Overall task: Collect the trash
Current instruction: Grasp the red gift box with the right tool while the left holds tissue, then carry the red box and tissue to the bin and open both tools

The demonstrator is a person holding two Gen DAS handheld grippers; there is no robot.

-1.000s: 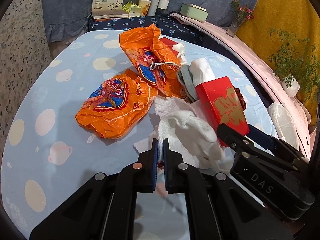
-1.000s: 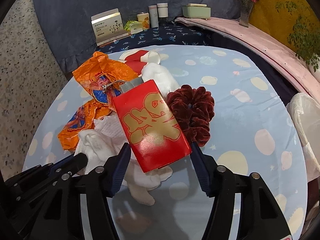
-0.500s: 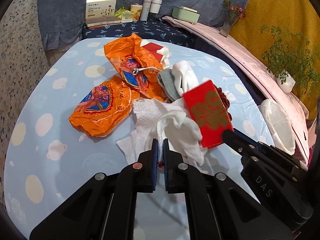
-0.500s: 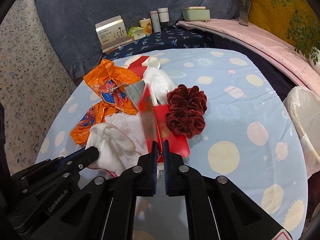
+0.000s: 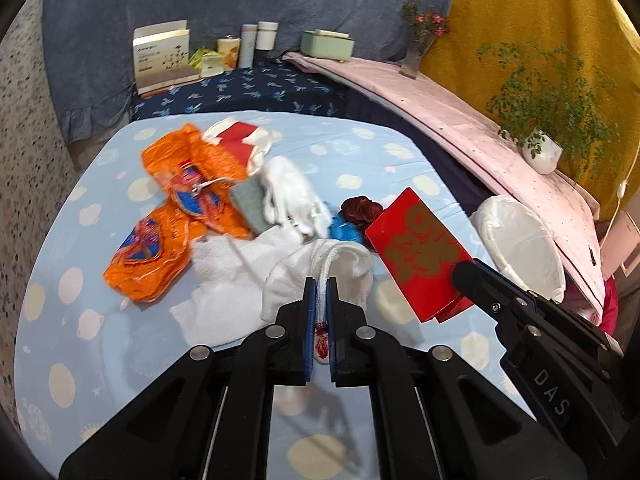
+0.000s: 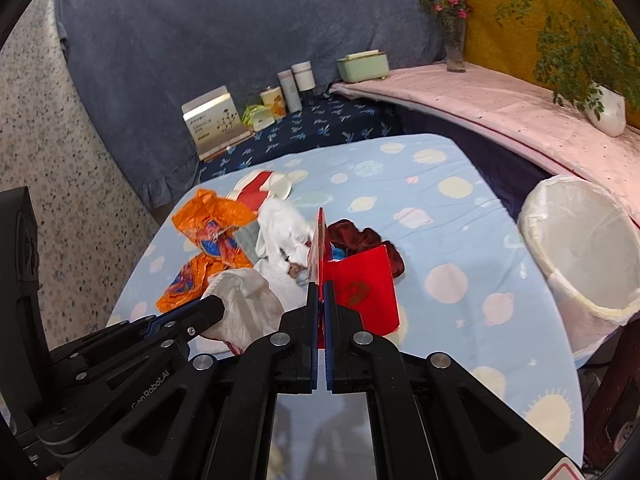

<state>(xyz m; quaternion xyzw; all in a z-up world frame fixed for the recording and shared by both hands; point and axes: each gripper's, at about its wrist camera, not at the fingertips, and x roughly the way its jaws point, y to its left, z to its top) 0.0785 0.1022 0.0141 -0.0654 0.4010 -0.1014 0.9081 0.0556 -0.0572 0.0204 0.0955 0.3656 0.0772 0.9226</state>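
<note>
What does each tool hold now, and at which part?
The left tool pinches the white sock at its cuff. The right tool pinches the red envelope at its near edge.

Red box (image 6: 362, 292) now clamped, lifted.

blue item (image 5: 345, 231) mostly hidden (beneath scrunchie (image 5: 362, 209))

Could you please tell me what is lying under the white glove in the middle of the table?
The white glove overlaps a grey cloth and a white paper towel. A blue scrap shows at its edge. Anything directly beneath it is covered.
</note>
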